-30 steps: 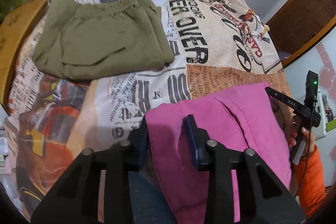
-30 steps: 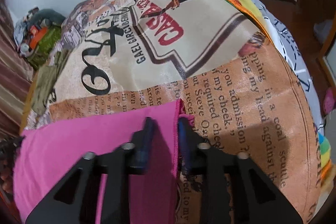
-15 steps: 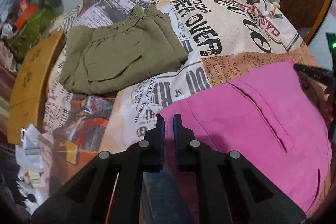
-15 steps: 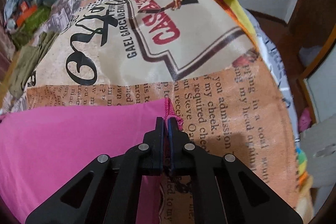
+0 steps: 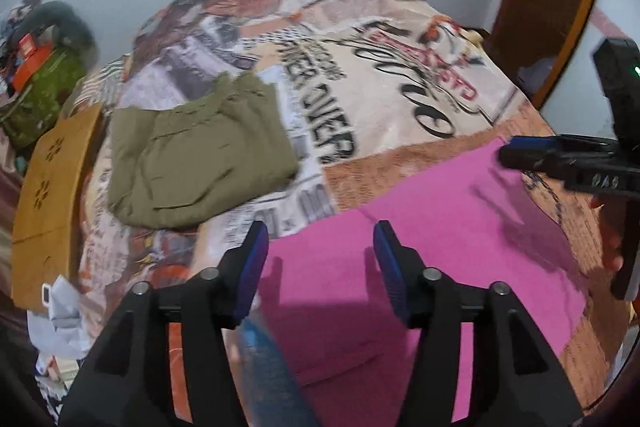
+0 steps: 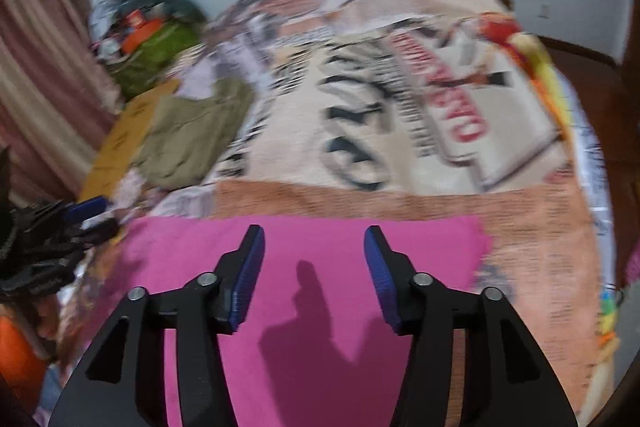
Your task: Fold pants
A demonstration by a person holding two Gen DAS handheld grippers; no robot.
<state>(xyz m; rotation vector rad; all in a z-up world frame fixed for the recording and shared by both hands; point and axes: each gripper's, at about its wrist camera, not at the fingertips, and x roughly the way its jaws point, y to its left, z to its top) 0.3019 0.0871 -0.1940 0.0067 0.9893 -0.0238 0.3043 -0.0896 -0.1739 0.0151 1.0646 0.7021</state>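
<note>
Both grippers, left [image 5: 318,267] and right [image 6: 314,269], have let go and lifted, jaws opening on nothing, above pink pants [image 5: 420,251] flat on the bed [image 5: 384,99], long axis spanning between them.

Two pants, pink [image 5: 420,267] and olive [image 5: 192,163]; two claws [image 5: 320,251] [image 6: 314,247].

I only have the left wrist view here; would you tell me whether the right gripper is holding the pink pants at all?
Observer: No. The right gripper is opening above the pink pants, nothing between its pads.
Operator: Thank you. Is the cloth's right-hand edge flat?
Observer: Yes, it lies flat on the printed bedspread.
Operator: Anything further right?
Observer: A rainbow-coloured strip runs down the bed's edge.
</note>
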